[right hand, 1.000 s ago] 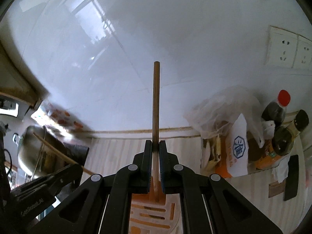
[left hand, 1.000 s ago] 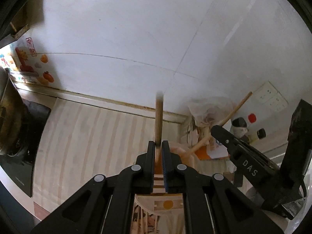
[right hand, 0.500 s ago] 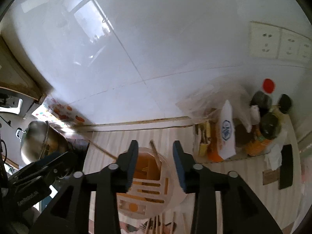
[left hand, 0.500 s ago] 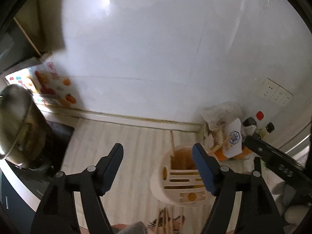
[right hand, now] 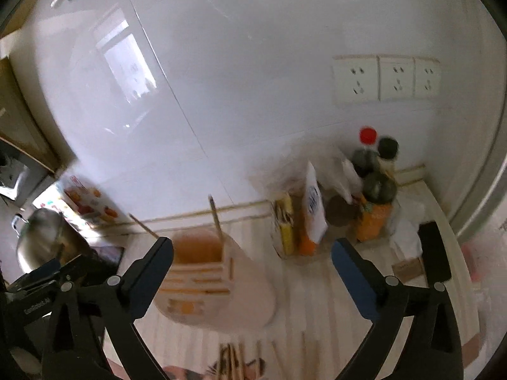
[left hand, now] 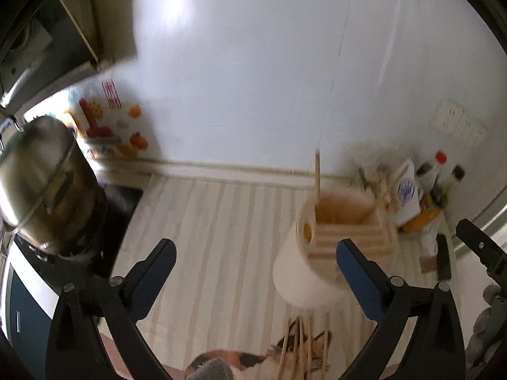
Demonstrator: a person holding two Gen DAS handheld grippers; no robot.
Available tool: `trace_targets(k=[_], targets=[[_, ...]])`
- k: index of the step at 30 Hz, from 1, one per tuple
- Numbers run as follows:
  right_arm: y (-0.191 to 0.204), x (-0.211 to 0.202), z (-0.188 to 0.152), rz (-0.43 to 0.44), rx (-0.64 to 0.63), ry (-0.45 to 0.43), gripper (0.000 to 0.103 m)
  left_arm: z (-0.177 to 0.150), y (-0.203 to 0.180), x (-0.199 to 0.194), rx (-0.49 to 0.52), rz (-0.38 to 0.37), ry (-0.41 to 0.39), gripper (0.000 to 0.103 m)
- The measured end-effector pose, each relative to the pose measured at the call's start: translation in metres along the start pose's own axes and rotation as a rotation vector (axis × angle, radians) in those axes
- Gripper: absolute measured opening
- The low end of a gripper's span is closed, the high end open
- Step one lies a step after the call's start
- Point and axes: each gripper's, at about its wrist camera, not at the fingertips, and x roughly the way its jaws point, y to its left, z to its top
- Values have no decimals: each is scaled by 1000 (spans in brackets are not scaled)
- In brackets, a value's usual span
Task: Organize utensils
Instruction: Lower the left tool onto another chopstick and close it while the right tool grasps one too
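Striped counter [left hand: 206, 237] lies bare between both just-opened, empty tongs [left hand: 255, 264] [right hand: 252, 261] beside holder [left hand: 332, 237].

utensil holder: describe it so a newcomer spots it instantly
Start at the striped counter below the white tiled wall. The utensil holder is the cream tub near its middle, left of the bottles. Only it has an orange slotted insert with chopsticks standing inside.

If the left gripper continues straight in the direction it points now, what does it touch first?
Probably the bare striped countertop; the left gripper is open and empty, and the chopstick holder sits toward its right jaw. Depth is unclear.
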Motion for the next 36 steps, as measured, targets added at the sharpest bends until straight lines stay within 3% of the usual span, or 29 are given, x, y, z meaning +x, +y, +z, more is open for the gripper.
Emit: trace_targets(k=[6, 9, 11, 14, 18, 19, 20, 24, 26, 30, 33, 35, 36], targets=[[-21, 16, -48, -76, 0, 113, 101, -56, -7, 35, 43, 38, 97, 103], [-38, 31, -75, -105, 17, 198, 101, -91, -11, 62, 65, 47, 199, 102], [-51, 42, -96, -114, 35, 267, 94, -116, -13, 82, 68, 16, 289, 90], [-71, 59, -130, -141, 68, 376, 67, -149, -19, 110, 78, -22, 420, 74], [-99, 73, -169, -151, 149, 489, 55, -189, -37, 139, 130, -31, 538, 55], [-106, 76, -181, -159, 164, 514, 54, -195, -40, 145, 144, -24, 563, 46], [-110, 78, -186, -164, 171, 528, 53, -200, -43, 149, 153, -25, 577, 40], [-120, 90, -207, -175, 181, 586, 52, -214, -55, 159, 195, -16, 606, 36], [-119, 95, -214, -173, 171, 607, 51, -217, -58, 161, 206, 1, 609, 22], [-115, 104, -228, -169, 151, 643, 49, -217, -56, 163, 167, -16, 605, 5], [-113, 109, -240, -169, 142, 666, 46, -214, -45, 163, 128, 5, 607, 5], [-111, 112, -245, -175, 125, 678, 39, -213, -36, 163, 89, 2, 614, 5], [-108, 111, -247, -181, 102, 665, 31, -212, -33, 162, 81, 2, 616, 5]])
